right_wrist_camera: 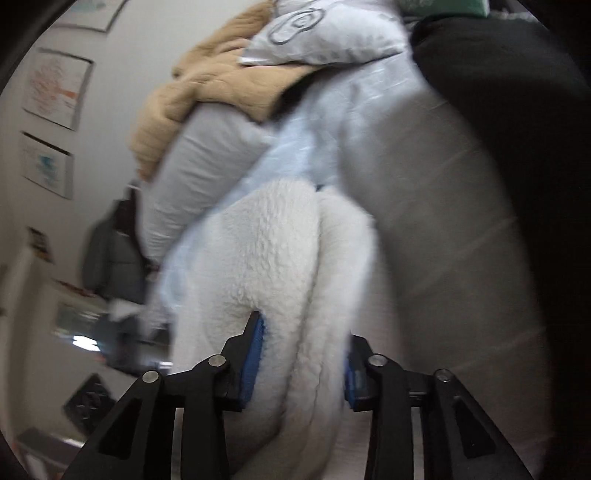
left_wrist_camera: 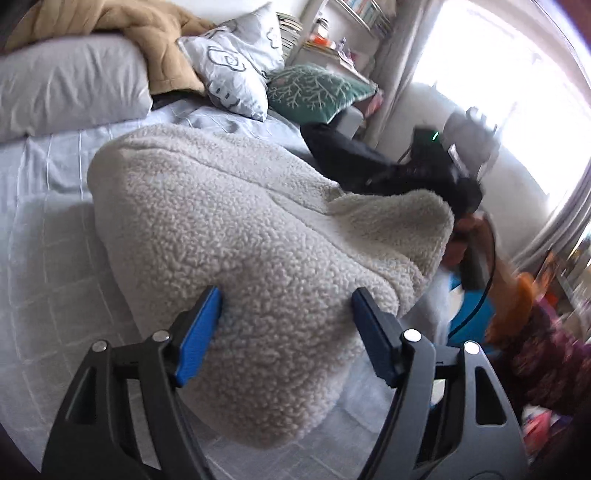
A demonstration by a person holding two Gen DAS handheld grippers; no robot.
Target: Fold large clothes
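Lying bunched on your pale blue checked bedsheet (left_wrist_camera: 48,206), the cream fleece garment (left_wrist_camera: 236,236) runs its long axis from the near edge, under your left gripper (left_wrist_camera: 286,321), up toward the grey pillow (left_wrist_camera: 66,85). Your left gripper's fingers are spread wide apart above the fleece, gripping nothing. Your right gripper (right_wrist_camera: 303,354) is clenched on a thick fold of the fleece, which stretches away toward the pillows. A tan blanket (left_wrist_camera: 122,22) and patterned cushions (left_wrist_camera: 236,62) sit beyond.
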